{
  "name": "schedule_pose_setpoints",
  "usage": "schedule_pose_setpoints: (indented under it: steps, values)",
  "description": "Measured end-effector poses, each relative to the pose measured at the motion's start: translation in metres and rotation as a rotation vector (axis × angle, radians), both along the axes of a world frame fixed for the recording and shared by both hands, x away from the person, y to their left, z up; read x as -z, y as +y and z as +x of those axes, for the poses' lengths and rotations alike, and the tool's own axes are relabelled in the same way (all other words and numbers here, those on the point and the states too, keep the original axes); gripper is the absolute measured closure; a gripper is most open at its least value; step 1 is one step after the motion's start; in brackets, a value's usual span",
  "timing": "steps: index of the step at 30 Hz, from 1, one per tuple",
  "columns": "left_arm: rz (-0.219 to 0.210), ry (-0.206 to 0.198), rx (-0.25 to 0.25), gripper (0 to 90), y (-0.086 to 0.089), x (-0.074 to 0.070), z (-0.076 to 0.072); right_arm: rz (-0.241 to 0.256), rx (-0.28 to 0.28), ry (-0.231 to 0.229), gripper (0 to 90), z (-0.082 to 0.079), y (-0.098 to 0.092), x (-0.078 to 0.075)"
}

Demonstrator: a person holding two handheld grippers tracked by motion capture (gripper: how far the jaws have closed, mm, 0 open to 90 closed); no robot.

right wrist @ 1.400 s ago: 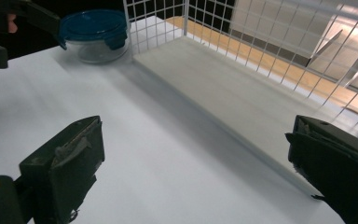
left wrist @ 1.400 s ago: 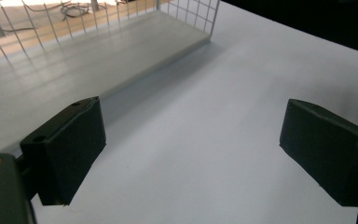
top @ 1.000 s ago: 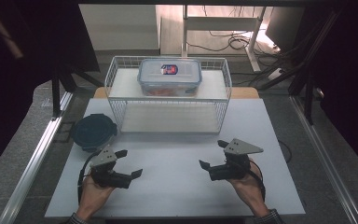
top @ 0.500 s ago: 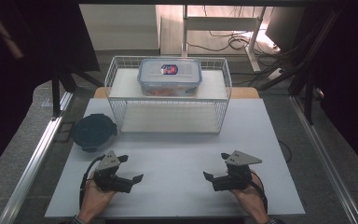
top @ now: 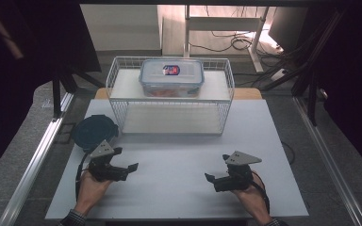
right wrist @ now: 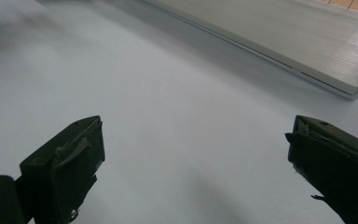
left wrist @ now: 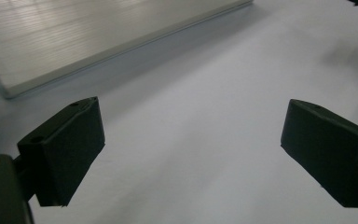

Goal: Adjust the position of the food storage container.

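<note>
Container [top: 172, 77], lidded, rigid and likely slippery, is sitting atop the wire rack [top: 169, 101]; grasping its short ends seems safest. Both grippers, left gripper [top: 122, 170] and right gripper [top: 215, 181], are resting spread-jawed, holding nothing, on the table [top: 169, 160].

From my end I count two grippers [top: 128, 170] [top: 212, 181], one wire basket [top: 118, 77], one lidded box [top: 171, 77] on it, and one dark lid [top: 94, 132] at the tabletop's left edge.
</note>
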State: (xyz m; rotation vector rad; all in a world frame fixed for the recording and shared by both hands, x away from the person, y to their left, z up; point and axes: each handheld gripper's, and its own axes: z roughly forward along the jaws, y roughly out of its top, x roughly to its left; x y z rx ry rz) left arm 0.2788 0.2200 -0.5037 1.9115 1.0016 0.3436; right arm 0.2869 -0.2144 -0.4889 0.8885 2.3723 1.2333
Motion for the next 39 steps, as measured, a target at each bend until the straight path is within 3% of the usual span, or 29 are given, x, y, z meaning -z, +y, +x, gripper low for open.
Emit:
schedule_pose_setpoints:
  steps: [11, 16, 22, 26, 28, 31, 34, 39]
  values:
    - [0.048, -0.004, -0.122, 9.1, 0.039, -0.031, 0.036, -0.032, -0.002, 0.012, 3.7, 0.001, 0.002, 0.002]
    - [0.032, 0.009, -0.184, 12.2, 0.062, -0.035, 0.057, -0.042, -0.005, 0.015, 4.0, 0.002, 0.002, 0.003]
    - [0.066, 0.037, -0.252, 17.8, 0.083, -0.034, 0.080, -0.056, -0.007, 0.020, 4.4, 0.002, 0.002, 0.005]
    - [0.078, 0.071, -0.306, 30.8, 0.100, -0.033, 0.098, -0.069, -0.012, 0.026, 4.6, 0.002, 0.003, 0.005]
    - [0.083, 0.084, -0.343, 43.3, 0.110, -0.032, 0.108, -0.074, -0.015, 0.027, 4.8, 0.002, 0.003, 0.006]
    - [0.080, 0.104, -0.390, 71.2, 0.122, -0.031, 0.120, -0.079, -0.019, 0.031, 4.9, 0.002, 0.003, 0.007]
    - [0.107, 0.122, -0.442, 87.1, 0.132, -0.028, 0.133, -0.084, -0.022, 0.032, 5.1, 0.003, 0.003, 0.007]
    - [0.143, 0.179, -0.511, 89.8, 0.143, -0.016, 0.154, -0.088, -0.029, 0.034, 5.3, 0.002, 0.003, 0.007]
